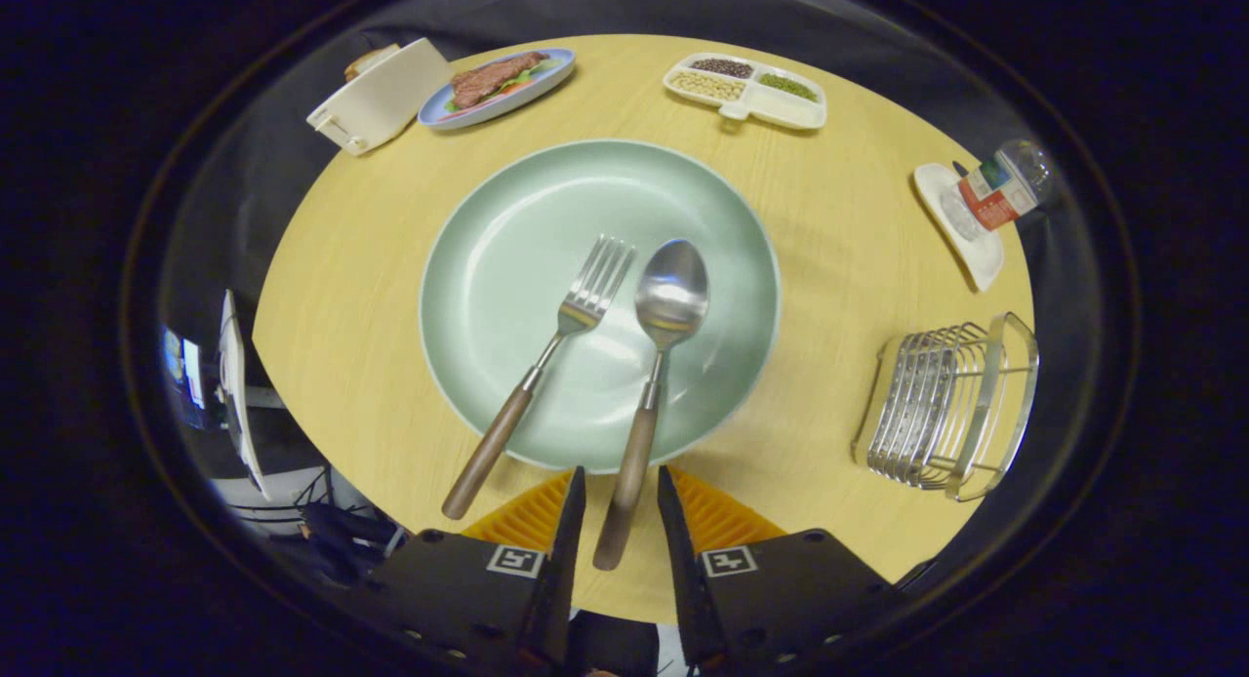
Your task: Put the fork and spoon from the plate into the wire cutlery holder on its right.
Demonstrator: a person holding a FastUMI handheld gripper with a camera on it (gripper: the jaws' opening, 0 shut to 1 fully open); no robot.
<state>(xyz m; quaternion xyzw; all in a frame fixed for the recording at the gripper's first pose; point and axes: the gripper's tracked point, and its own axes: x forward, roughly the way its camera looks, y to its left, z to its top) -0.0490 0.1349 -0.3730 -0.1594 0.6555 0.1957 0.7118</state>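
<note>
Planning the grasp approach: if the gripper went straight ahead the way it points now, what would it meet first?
Most likely the spoon: its wooden handle already lies between the open gripper fingers, leading onto the green plate. Height above the handle is unclear.

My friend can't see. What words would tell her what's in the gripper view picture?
A spoon's wooden handle lies between the open tool's fingers, not gripped yet. The spoon and a fork rest side by side on a green plate on a round table, with a wire holder to the plate's right.

Glossy metal spoon (670,297) (wooden handle), matt wooden table (839,248).
</note>
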